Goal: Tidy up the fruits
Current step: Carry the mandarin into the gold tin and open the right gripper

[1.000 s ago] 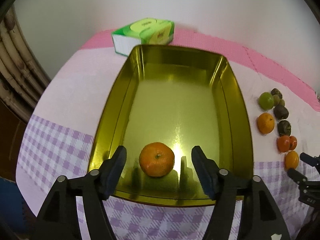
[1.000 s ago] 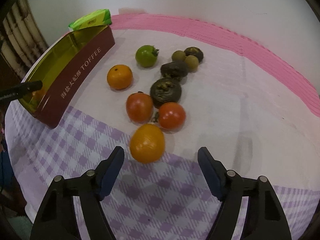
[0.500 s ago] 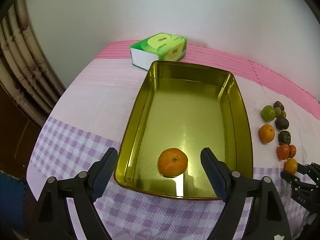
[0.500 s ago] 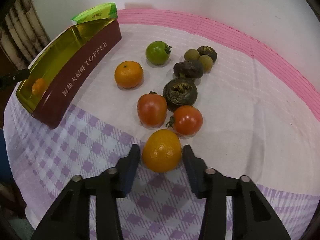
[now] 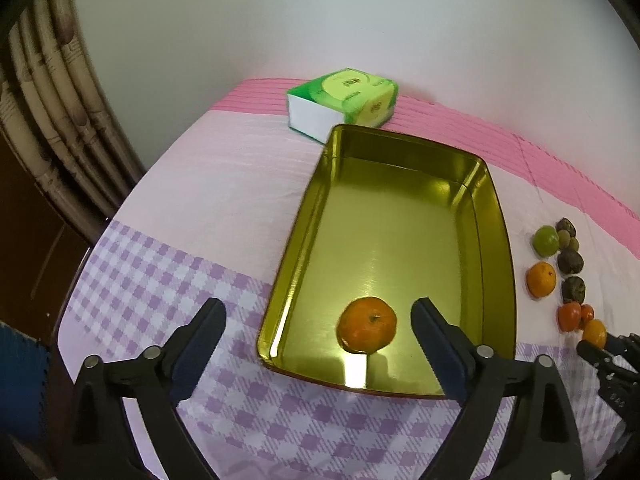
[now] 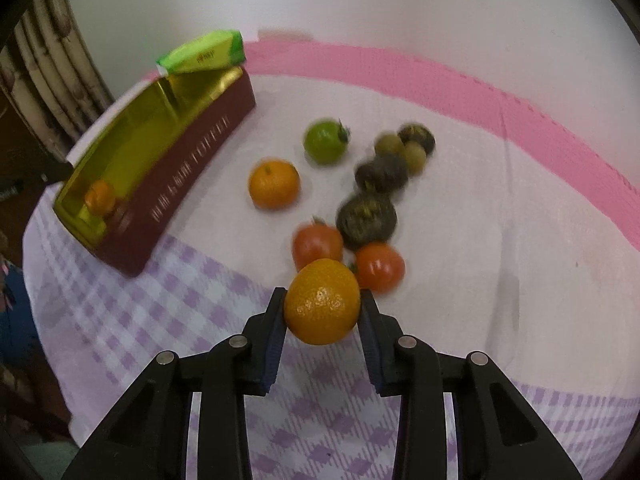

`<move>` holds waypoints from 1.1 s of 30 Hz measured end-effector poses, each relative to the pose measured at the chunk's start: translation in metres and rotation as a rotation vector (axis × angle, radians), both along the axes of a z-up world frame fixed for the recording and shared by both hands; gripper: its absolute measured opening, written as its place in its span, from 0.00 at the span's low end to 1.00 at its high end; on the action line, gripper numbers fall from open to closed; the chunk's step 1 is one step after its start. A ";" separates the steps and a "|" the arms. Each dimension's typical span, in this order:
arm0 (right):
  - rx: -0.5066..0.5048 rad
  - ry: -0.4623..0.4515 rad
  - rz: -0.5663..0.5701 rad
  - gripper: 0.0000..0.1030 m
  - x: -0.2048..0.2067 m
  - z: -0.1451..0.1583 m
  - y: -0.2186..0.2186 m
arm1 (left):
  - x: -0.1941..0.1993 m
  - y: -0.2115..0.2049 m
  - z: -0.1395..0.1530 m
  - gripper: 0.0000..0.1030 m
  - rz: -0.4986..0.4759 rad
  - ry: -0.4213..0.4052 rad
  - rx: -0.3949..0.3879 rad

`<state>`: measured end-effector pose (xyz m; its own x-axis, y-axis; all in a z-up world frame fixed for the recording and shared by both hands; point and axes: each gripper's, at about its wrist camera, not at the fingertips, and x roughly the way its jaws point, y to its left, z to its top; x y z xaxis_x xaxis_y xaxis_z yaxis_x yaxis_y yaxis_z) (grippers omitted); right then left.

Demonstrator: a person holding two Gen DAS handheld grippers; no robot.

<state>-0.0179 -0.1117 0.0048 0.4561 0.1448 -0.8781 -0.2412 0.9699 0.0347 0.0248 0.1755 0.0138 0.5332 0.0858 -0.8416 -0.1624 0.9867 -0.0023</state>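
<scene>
A gold tin lies on the cloth with one mandarin inside near its front end. My left gripper is open and empty, held above and in front of the tin's near end. My right gripper is shut on an orange and holds it above the cloth. Behind it lie a mandarin, a green fruit, two red tomatoes and several dark fruits. The tin stands to the left in the right wrist view.
A green tissue box sits behind the tin against the white wall. A pink band runs along the table's far edge. Bamboo furniture stands at the left. The table's left and front edges drop off close by.
My right gripper closed on the orange and lifted it off the cloth. My left gripper drew back and up from the tin, leaving the mandarin inside.
</scene>
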 end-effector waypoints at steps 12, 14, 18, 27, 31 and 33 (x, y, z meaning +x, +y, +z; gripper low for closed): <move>0.066 -0.050 0.226 0.35 0.040 0.035 0.112 | -0.008 0.041 0.007 0.93 0.127 -0.011 -0.012; 0.073 -0.034 0.258 0.35 0.045 0.031 0.129 | -0.012 0.050 0.008 0.93 0.157 -0.010 -0.010; 0.061 -0.004 0.315 0.35 0.052 0.022 0.163 | -0.019 0.070 0.005 0.94 0.220 0.001 -0.029; -0.014 0.044 0.368 0.35 0.057 -0.005 0.191 | -0.021 0.085 0.002 0.94 0.267 0.015 -0.059; -0.039 0.056 0.375 0.35 0.061 -0.015 0.195 | -0.020 0.084 0.001 0.94 0.258 0.016 -0.062; -0.037 0.065 0.373 0.35 0.062 -0.018 0.195 | -0.020 0.083 0.002 0.94 0.254 0.016 -0.065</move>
<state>0.0437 0.0834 -0.0133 0.3214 0.2576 -0.9113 -0.5760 0.8170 0.0278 0.0053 0.2585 0.0153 0.4884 0.1612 -0.8576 -0.4058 0.9120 -0.0597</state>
